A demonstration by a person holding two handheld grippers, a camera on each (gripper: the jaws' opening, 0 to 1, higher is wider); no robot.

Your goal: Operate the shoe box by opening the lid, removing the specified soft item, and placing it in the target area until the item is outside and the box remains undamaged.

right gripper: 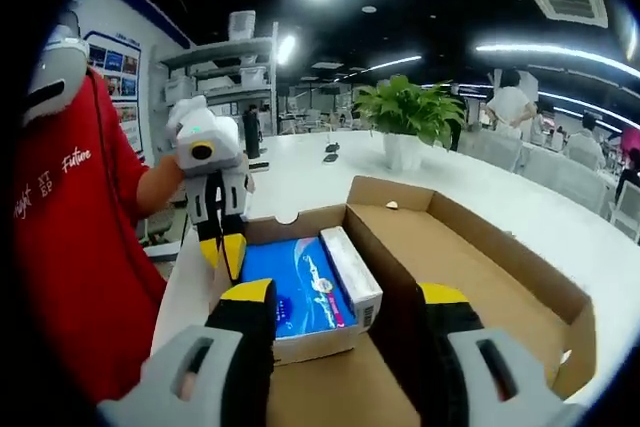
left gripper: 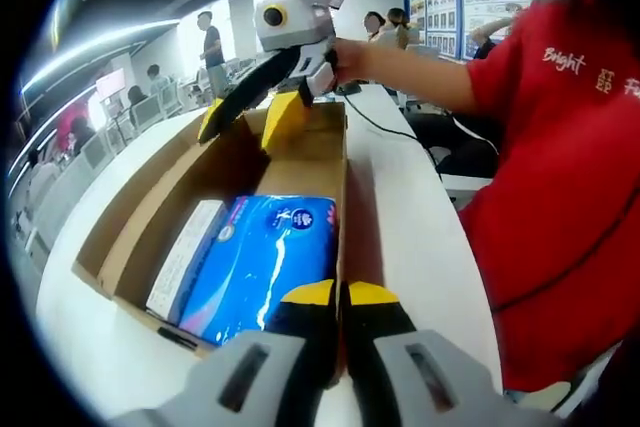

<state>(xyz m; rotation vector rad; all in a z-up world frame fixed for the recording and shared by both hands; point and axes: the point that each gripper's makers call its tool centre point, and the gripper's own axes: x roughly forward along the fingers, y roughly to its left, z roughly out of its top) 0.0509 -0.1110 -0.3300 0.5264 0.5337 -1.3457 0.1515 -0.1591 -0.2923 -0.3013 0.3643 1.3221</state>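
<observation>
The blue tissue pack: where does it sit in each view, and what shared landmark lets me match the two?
Left gripper view: blue tissue pack low centre, inside the cardboard box.
Right gripper view: centre-left, lying flat in the box's left compartment.
Shared landmark: the white carton lying right beside the pack.

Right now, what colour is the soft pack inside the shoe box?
The soft pack is bright blue with white markings, clearest in the left gripper view.

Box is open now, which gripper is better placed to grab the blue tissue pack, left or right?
Probably the left. The left gripper sits at the box wall right beside the blue tissue pack, jaws nearly together. The right gripper straddles the box's middle wall with open jaws, the pack off to one side.
</observation>
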